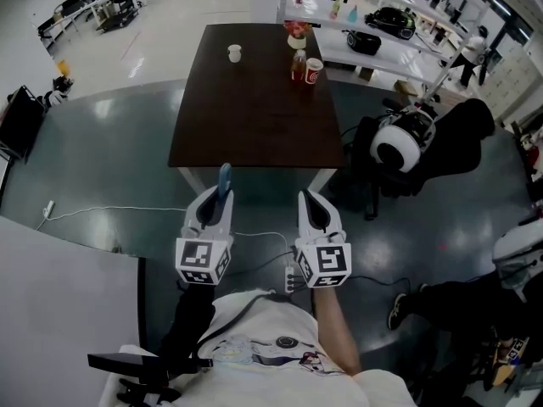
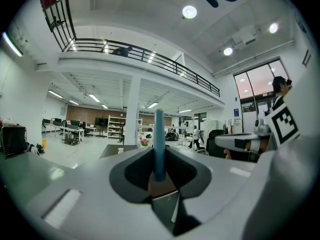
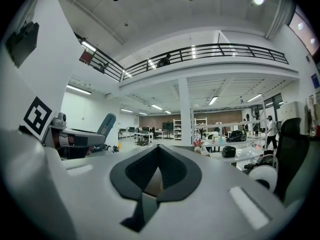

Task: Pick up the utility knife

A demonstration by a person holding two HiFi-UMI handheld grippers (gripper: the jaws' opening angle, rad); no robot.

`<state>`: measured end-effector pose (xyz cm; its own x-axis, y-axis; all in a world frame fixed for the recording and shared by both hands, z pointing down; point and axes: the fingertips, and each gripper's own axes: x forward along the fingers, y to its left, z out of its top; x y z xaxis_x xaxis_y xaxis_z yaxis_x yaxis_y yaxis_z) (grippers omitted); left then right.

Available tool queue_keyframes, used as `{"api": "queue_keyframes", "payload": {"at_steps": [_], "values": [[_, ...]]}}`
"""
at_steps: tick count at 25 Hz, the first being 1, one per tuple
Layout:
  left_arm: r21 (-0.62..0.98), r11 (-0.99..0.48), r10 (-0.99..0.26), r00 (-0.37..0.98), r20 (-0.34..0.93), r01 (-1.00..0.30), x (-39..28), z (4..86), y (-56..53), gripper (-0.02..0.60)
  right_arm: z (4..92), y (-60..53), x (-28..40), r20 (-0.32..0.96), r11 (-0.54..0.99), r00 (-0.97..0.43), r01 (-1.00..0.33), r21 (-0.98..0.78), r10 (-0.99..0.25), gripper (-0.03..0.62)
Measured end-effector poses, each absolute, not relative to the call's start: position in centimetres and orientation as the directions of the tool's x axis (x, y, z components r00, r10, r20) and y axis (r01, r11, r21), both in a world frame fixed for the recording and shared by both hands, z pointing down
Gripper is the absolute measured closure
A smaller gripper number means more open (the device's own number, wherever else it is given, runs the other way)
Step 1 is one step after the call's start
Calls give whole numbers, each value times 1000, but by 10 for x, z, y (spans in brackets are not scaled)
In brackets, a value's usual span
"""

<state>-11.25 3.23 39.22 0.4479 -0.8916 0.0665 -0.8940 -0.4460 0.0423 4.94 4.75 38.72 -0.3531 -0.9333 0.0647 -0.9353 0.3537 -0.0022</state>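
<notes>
The utility knife (image 1: 225, 179), slim and blue, stands upright between the jaws of my left gripper (image 1: 221, 198), which is shut on it. In the left gripper view the utility knife (image 2: 159, 143) rises straight out of the dark pads of the left gripper (image 2: 159, 156). My right gripper (image 1: 307, 198) is held beside it at the same height, level, its jaws shut with nothing between them. In the right gripper view the tips of the right gripper (image 3: 159, 148) meet, and the knife (image 3: 106, 125) shows at the left. Both grippers hover in front of the table's near edge.
A dark brown table (image 1: 254, 117) stands ahead, with a white cup (image 1: 235, 53), a bottle (image 1: 299, 66), a red cup (image 1: 313, 71) and flowers (image 1: 296, 32) at its far end. A black chair (image 1: 441, 142) with a white helmet (image 1: 399, 147) stands to the right. A cable (image 1: 110, 210) crosses the floor at the left.
</notes>
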Motion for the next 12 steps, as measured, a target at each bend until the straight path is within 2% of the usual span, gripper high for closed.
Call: {"api": "queue_keyframes", "payload": {"at_steps": [12], "values": [[44,-444,-892,446,65,-895,-111,390,32,511,387,47,49,68,361,-360,-933,-6,-930,595]]}}
